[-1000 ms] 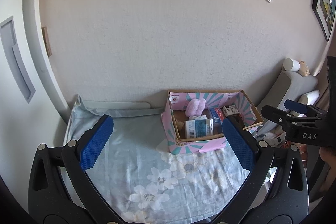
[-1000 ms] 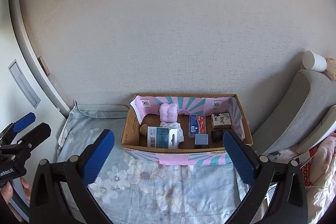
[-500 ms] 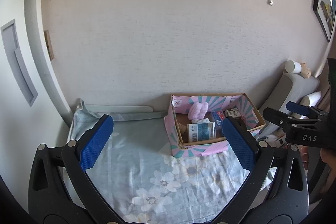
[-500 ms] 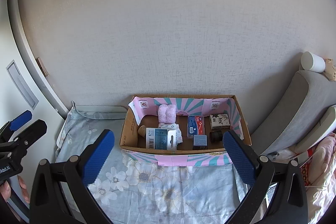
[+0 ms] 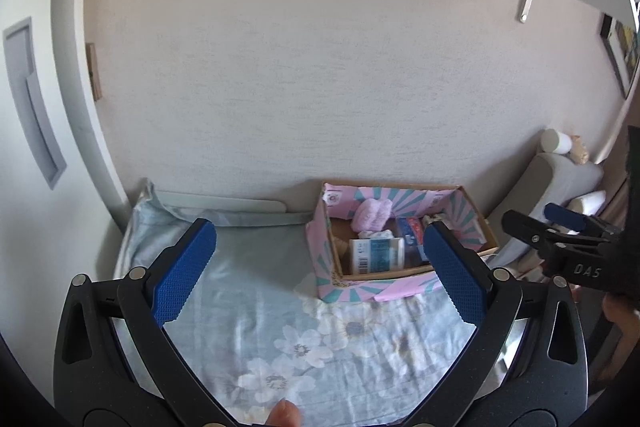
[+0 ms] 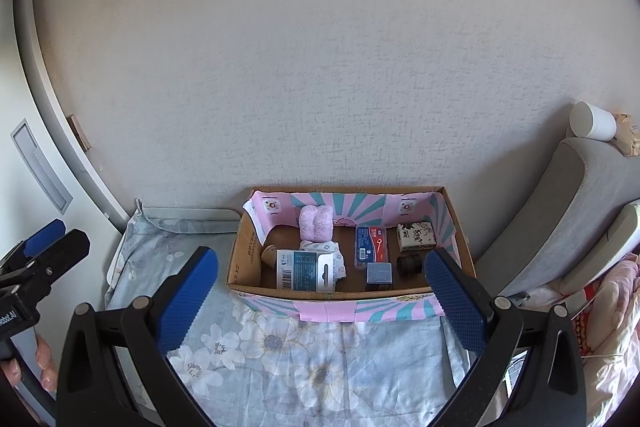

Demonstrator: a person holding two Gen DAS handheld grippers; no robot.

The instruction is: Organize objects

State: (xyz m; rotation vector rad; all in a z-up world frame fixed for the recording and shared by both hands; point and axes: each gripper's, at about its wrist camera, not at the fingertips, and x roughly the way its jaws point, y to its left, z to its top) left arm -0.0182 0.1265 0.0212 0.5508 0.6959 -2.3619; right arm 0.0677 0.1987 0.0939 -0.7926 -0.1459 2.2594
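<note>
Box (image 6: 248,259) of cardboard, lined pink and teal, sits on flowered cloth (image 6: 280,359) against the textured wall (image 6: 320,67). Contents, seen from the right wrist: pink roll (image 6: 317,223) upright at the back wall of the box; white-and-blue packet (image 6: 306,270) leaning at the front left, a small brown cylinder (image 6: 270,255) just beside it on the left; blue-and-red card (image 6: 372,243) lying flat at centre; patterned cube (image 6: 415,235) at the back right; grey cube (image 6: 379,273) and a dark round item (image 6: 409,264) side by side near the front wall. Right gripper (image 6: 321,291) is held above the cloth in front of the box, jaws spread wide, nothing between the blue pads (image 6: 188,299). Left gripper (image 5: 320,269) is likewise spread wide and empty, over the cloth to the left of the box, which lies behind its right pad. A fingertip (image 5: 283,411) shows at the bottom edge of the left wrist view. Grey cushion (image 6: 560,211) stands right of the box, with a white cup (image 6: 592,121) on top of it. Each gripper appears at the edge of the other's view, hand (image 6: 42,367) partly visible below the left one.
</note>
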